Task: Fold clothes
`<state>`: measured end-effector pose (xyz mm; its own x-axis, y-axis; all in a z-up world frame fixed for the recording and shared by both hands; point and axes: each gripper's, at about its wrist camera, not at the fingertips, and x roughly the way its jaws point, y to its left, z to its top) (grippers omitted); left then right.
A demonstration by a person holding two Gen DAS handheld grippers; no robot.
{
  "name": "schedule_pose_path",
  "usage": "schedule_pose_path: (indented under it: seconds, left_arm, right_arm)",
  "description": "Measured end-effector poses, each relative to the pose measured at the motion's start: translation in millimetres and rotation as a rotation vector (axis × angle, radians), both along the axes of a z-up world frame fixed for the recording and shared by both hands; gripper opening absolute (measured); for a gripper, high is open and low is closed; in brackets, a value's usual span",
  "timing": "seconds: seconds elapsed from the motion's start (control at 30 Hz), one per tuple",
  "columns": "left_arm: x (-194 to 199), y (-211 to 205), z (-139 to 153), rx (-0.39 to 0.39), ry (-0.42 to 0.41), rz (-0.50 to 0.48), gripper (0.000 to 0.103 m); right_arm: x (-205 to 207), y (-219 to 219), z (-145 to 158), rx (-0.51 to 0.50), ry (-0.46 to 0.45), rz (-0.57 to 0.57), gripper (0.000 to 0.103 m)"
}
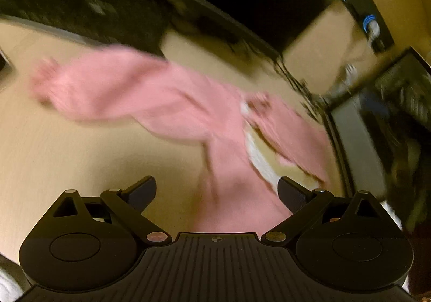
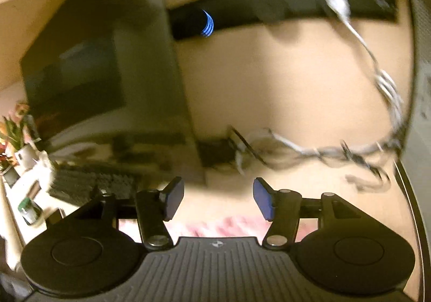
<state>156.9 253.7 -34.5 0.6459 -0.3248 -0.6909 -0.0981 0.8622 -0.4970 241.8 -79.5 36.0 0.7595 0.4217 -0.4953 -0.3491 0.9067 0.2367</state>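
Observation:
A pink long-sleeved garment (image 1: pixel 167 102) with a white lining lies spread on the light wooden table (image 1: pixel 54 145), one sleeve stretched to the left. My left gripper (image 1: pixel 216 194) is open and empty, hovering above the garment's lower part. My right gripper (image 2: pixel 218 199) is open and empty. A strip of the pink garment (image 2: pixel 229 225) shows just below its fingers. Both views are motion-blurred.
A black keyboard (image 1: pixel 80 8) lies at the table's far edge and also shows in the right wrist view (image 2: pixel 89 183). A monitor (image 2: pixel 75 70), tangled cables (image 2: pixel 323 151), a dark bar with blue light (image 2: pixel 207 23), flowers (image 2: pixel 13 129) and a small jar (image 2: pixel 29 211) surround the area.

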Motion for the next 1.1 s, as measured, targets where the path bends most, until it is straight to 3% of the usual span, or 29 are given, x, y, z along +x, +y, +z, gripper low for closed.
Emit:
schedule_pose_path:
  seconds: [0.13, 0.23, 0.3, 0.47, 0.53, 0.6, 0.63, 0.67, 0.7, 0.9, 1.0, 1.1]
  left_arm:
    - [-10, 26, 14, 0.225, -0.072, 0.154, 0.099]
    - [-4, 43, 12, 0.362, -0.102, 0.188, 0.099]
    - [7, 52, 4, 0.396, -0.078, 0.196, 0.099]
    - [39, 62, -15, 0.380, -0.048, 0.144, 0.099]
    - [48, 60, -22, 0.380, -0.031, 0.113, 0.082]
    - [52, 56, -27, 0.362, -0.001, 0.070, 0.052]
    - [53, 54, -26, 0.343, 0.002, 0.054, 0.043]
    - [53, 52, -24, 0.323, 0.005, 0.038, 0.024]
    - [53, 49, -17, 0.305, -0.002, 0.025, 0.019]
    - [55, 2, 58, 0.101, -0.138, -0.096, 0.018]
    - [73, -47, 93, 0.017, -0.203, -0.194, 0.018]
    - [101, -98, 106, -0.088, -0.214, -0.277, 0.018]
  right_arm:
    - [-28, -9, -31, -0.072, 0.044, -0.015, 0.064]
    - [-42, -9, -43, -0.091, 0.070, -0.007, 0.067]
    - [-50, -9, -49, -0.093, 0.087, -0.002, 0.070]
    - [-59, -19, -49, -0.087, 0.091, -0.024, 0.074]
    - [-62, -28, -48, -0.085, 0.091, -0.045, 0.074]
    - [-66, -41, -47, -0.079, 0.089, -0.070, 0.075]
    - [-68, -48, -47, -0.073, 0.088, -0.086, 0.075]
    - [-69, -55, -48, -0.062, 0.088, -0.106, 0.075]
    - [-70, -63, -49, -0.051, 0.088, -0.123, 0.075]
    - [-73, -89, -63, -0.003, 0.082, -0.180, 0.075]
    - [-71, -96, -71, 0.033, 0.090, -0.181, 0.075]
    - [-70, -101, -75, 0.044, 0.085, -0.180, 0.075]
